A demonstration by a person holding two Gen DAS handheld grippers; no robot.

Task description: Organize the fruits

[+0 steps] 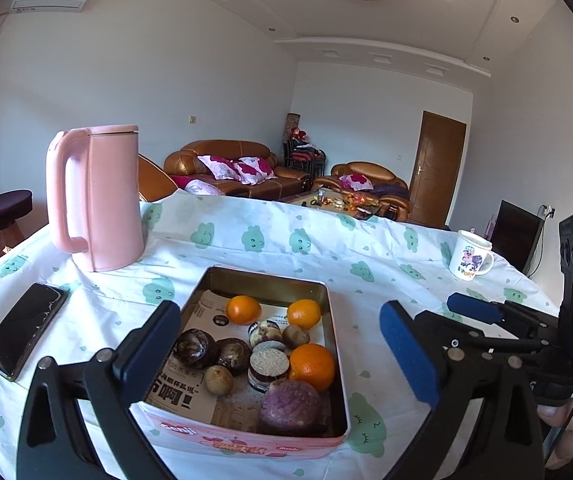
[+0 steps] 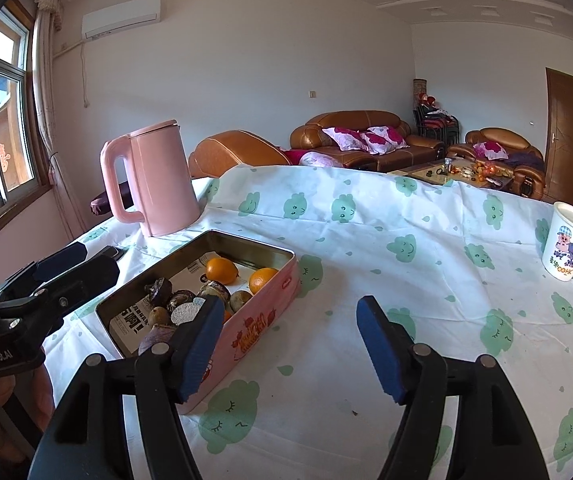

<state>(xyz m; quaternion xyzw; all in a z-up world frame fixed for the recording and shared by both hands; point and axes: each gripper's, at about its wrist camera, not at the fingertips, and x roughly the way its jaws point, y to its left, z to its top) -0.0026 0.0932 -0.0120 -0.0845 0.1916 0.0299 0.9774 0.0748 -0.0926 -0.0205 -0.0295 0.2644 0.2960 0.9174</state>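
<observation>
Left wrist: left gripper (image 1: 282,352) wide open, empty, framing tin (image 1: 336,364) of oranges (image 1: 312,366) and other fruit on tablecloth (image 1: 270,248).

Right wrist: right gripper (image 2: 290,346) open, empty, just beside tin (image 2: 264,324), over cloth.

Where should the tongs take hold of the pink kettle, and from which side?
By the kettle's loop handle, probably from the window side where it juts out. The upright bar is slim enough to pinch; the body looks too broad.

oranges (image 1: 312,366), dark fruits (image 1: 233,354), in pink tin (image 1: 246,442)
</observation>
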